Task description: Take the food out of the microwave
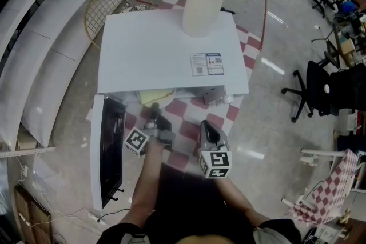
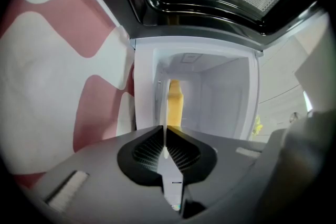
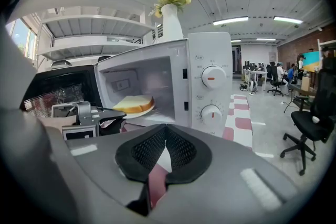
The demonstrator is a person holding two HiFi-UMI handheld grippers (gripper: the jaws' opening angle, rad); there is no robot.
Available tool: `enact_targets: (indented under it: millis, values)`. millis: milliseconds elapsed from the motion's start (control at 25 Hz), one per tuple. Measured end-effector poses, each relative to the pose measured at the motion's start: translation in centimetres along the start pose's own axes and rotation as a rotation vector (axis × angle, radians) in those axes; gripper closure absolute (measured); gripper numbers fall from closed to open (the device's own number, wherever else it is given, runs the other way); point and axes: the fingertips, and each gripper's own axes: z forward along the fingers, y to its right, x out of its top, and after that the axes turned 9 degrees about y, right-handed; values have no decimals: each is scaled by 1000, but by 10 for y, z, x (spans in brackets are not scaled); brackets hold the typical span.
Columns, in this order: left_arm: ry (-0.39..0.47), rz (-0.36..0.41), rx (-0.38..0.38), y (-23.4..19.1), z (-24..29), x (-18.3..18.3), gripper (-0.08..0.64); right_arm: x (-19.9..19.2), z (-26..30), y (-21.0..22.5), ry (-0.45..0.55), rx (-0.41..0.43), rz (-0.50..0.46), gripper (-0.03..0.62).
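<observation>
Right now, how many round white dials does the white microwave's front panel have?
2: one round white dial higher up, the second directly below it. None seem hidden.

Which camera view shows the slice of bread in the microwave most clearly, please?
The right gripper view: the bread lies on its plate inside the open microwave, in full view. The left gripper view shows it only edge-on; the head view catches a pale sliver under the microwave's top.

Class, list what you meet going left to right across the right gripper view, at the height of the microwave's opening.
Black glass microwave door → yellow-crusted bread slice on white plate → white round dials → black office chair.
</observation>
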Motion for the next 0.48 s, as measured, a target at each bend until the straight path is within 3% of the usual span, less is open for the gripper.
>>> enact_targets:
  millis: [320, 480]
  values:
    - [-3, 19, -1, 2, -7, -4, 543, -2, -5, 2, -3, 7, -4, 591]
    - [6, -13, -9, 5, -10, -6, 543, -3, -7, 2, -3, 14, -5, 591]
